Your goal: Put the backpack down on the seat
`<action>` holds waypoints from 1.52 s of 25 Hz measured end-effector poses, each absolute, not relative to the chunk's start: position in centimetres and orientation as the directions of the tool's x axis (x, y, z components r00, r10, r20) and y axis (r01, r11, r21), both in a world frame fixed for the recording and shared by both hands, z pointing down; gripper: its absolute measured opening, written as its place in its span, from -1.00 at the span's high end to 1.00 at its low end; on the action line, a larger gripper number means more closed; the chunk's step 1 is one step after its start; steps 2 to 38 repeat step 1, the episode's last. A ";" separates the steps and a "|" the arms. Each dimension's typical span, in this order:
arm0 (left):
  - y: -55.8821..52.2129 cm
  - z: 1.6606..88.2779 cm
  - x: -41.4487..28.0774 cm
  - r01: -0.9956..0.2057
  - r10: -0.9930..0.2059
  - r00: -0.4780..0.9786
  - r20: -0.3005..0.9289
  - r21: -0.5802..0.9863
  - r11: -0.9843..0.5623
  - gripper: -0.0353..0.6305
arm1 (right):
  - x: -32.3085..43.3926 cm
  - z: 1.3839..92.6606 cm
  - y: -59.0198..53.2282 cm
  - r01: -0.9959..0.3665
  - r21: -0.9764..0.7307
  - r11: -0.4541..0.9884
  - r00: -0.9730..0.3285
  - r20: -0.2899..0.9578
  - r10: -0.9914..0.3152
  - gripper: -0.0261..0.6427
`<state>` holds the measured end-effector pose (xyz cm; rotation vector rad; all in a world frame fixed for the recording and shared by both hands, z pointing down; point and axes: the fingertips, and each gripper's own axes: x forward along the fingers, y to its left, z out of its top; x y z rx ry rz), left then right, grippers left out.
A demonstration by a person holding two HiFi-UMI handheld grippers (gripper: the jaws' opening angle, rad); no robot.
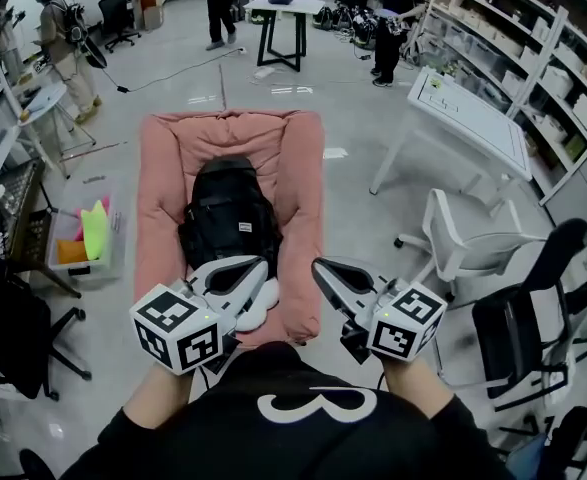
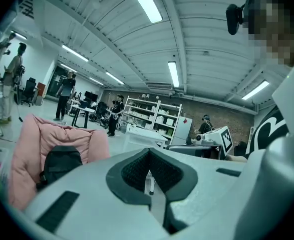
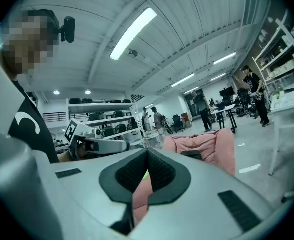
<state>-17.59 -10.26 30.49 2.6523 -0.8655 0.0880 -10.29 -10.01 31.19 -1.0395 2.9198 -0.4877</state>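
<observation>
A black backpack (image 1: 228, 213) lies on the pink cushioned seat (image 1: 298, 168) in the middle of the floor, in the head view. Both grippers are held close to my body, just in front of the seat's near edge and apart from the pack. My left gripper (image 1: 260, 267) is shut and empty, and so is my right gripper (image 1: 320, 267). In the left gripper view the backpack (image 2: 60, 163) rests on the seat (image 2: 34, 144) beyond the shut jaws (image 2: 149, 176). The right gripper view shows the seat (image 3: 209, 146) past its shut jaws (image 3: 145, 174).
A white table (image 1: 473, 118) and a white chair (image 1: 463, 243) stand to the right, with a black chair (image 1: 523, 328) nearer. Shelves (image 1: 543, 58) line the right wall. A bin of coloured items (image 1: 88, 233) sits left of the seat. People stand at the back.
</observation>
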 end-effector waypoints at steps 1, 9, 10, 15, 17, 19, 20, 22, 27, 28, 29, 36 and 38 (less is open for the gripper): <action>-10.1 30.4 -17.6 -0.581 -0.560 0.812 0.163 0.307 -0.754 0.88 | -10.3 31.3 -9.9 -0.616 -0.293 0.732 -0.781 0.101 -0.617 0.91; -10.1 30.4 -17.6 -0.581 -0.560 0.812 0.163 0.307 -0.754 0.88 | -10.3 31.3 -9.9 -0.616 -0.293 0.732 -0.781 0.101 -0.617 0.91; -10.1 30.4 -17.6 -0.581 -0.560 0.812 0.163 0.307 -0.754 0.88 | -10.3 31.3 -9.9 -0.616 -0.293 0.732 -0.781 0.101 -0.617 0.91; -10.1 30.4 -17.6 -0.581 -0.560 0.812 0.163 0.307 -0.754 0.88 | -10.3 31.3 -9.9 -0.616 -0.293 0.732 -0.781 0.101 -0.617 0.91; -10.1 30.4 -17.6 -0.581 -0.560 0.812 0.163 0.307 -0.754 0.88 | -10.3 31.3 -9.9 -0.616 -0.293 0.732 -0.781 0.101 -0.617 0.91; -10.1 30.4 -17.6 -0.581 -0.560 0.812 0.163 0.307 -0.754 0.88 | -10.3 31.3 -9.9 -0.616 -0.293 0.732 -0.781 0.101 -0.617 0.91; -10.1 30.4 -17.6 -0.581 -0.560 0.812 0.163 0.307 -0.754 0.88 | -10.3 31.3 -9.9 -0.616 -0.293 0.732 -0.781 0.101 -0.617 0.91; -10.1 30.4 -17.6 -0.581 -0.560 0.812 0.163 0.307 -0.754 0.88 | -10.3 31.3 -9.9 -0.616 -0.293 0.732 -0.781 0.101 -0.617 0.91; -10.1 30.4 -17.6 -0.581 -0.560 0.812 0.163 0.307 -0.754 0.88 | -10.3 31.3 -9.9 -0.616 -0.293 0.732 -0.781 0.101 -0.617 0.91; -10.1 30.4 -17.6 -0.581 -0.560 0.812 0.163 0.307 -0.754 0.88 | -10.3 31.3 -9.9 -0.616 -0.293 0.732 -0.781 0.101 -0.617 0.91; -10.1 30.4 -17.6 -0.581 -0.560 0.812 0.163 0.307 -0.754 0.88 | -10.3 31.3 -9.9 -0.616 -0.293 0.732 -0.781 0.101 -0.617 0.91; -10.1 30.4 -17.6 -0.581 -0.560 0.812 0.163 0.307 -0.754 0.88 | -10.3 31.3 -9.9 -0.616 -0.293 0.732 -0.781 0.101 -0.617 0.91; -10.1 30.4 -17.6 -0.581 -0.560 0.812 0.163 0.307 -0.754 0.88 | -10.3 31.3 -9.9 -0.616 -0.293 0.732 -0.781 0.101 -0.617 0.91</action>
